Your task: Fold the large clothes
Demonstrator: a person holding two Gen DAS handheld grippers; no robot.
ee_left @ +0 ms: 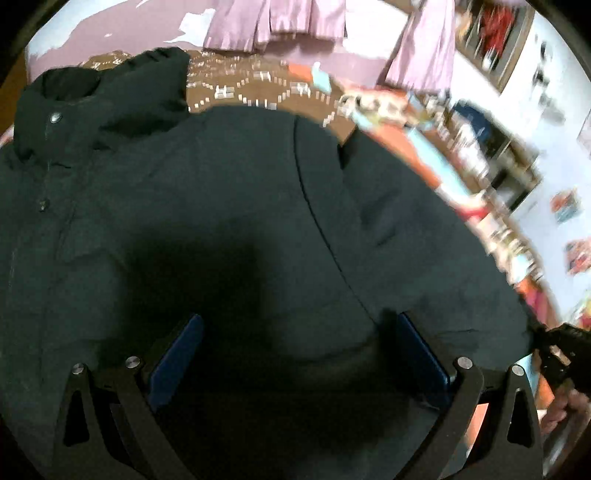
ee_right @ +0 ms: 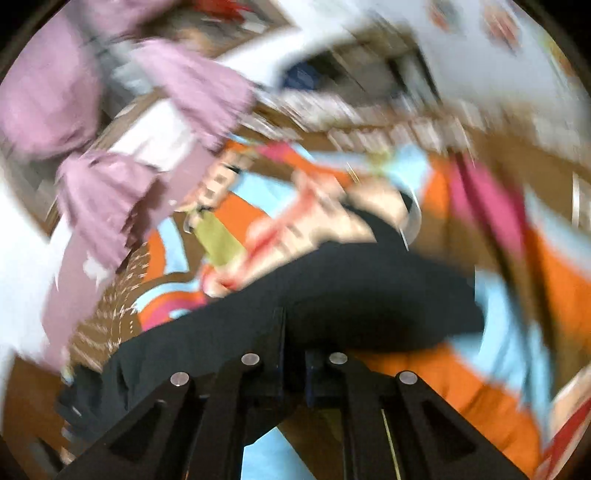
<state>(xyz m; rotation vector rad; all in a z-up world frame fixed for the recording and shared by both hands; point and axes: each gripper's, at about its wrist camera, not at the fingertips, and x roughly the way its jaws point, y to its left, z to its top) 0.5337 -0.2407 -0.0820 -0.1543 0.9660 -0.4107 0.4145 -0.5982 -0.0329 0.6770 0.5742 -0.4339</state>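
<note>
A large black hooded jacket (ee_left: 221, 192) lies spread on the bed, its hood (ee_left: 99, 92) at the upper left and a sleeve (ee_left: 424, 229) running to the right. My left gripper (ee_left: 295, 339) hovers open just above the jacket's body, with nothing between its blue pads (ee_left: 177, 354). My right gripper (ee_right: 295, 332) is shut on black jacket fabric (ee_right: 351, 280), which drapes from it. It also shows at the right edge of the left wrist view (ee_left: 561, 350), at the end of the sleeve. The right wrist view is heavily blurred.
The bed carries a brown patterned cover (ee_left: 251, 85) and a bright orange, blue and pink blanket (ee_right: 461, 387). Pink curtains (ee_left: 280, 18) hang behind the bed. Shelves (ee_left: 495, 147) with clutter stand along the white wall at the right.
</note>
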